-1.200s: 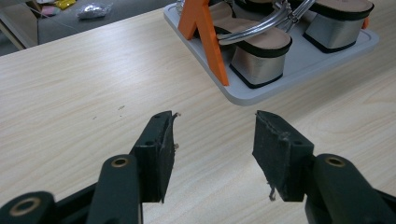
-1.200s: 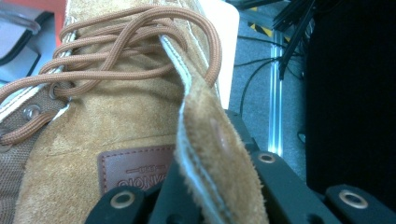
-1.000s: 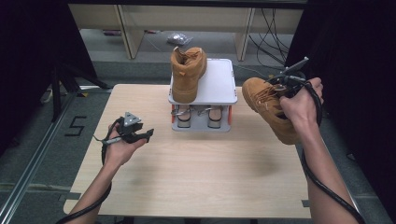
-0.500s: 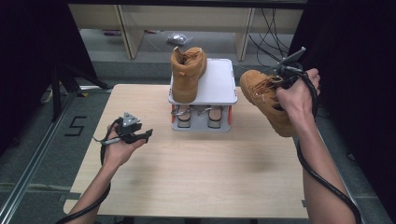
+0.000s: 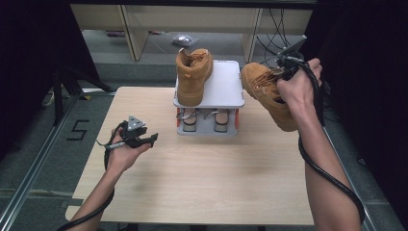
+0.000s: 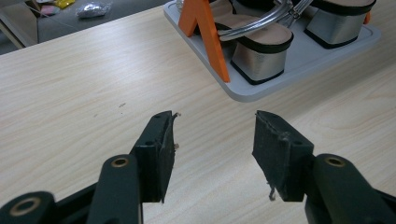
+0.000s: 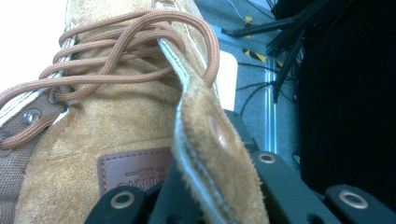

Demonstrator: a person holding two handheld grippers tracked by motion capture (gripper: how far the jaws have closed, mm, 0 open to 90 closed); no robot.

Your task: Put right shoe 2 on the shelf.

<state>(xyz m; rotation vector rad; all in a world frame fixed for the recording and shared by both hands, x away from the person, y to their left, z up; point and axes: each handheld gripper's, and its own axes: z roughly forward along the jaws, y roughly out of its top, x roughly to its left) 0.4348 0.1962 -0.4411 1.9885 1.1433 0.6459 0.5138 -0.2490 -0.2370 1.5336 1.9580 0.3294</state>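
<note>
Fingers point(image 7: 219, 186) pinch boot point(image 5: 267, 94) collar — airborne.

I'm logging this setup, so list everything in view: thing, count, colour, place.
boots: 2, tan suede; boot on rack stands on the top shelf, held boot hangs in the air right of the rack.
shoe rack: 1, grey with orange legs, far middle of table.
sandals: 2, tan and silver, lower shelf.
table: 1, light wood.
plastic bag: 1, clear, floor beyond.
left gripper: black, open, over table.
right gripper: black, shut on held boot's collar.
</note>
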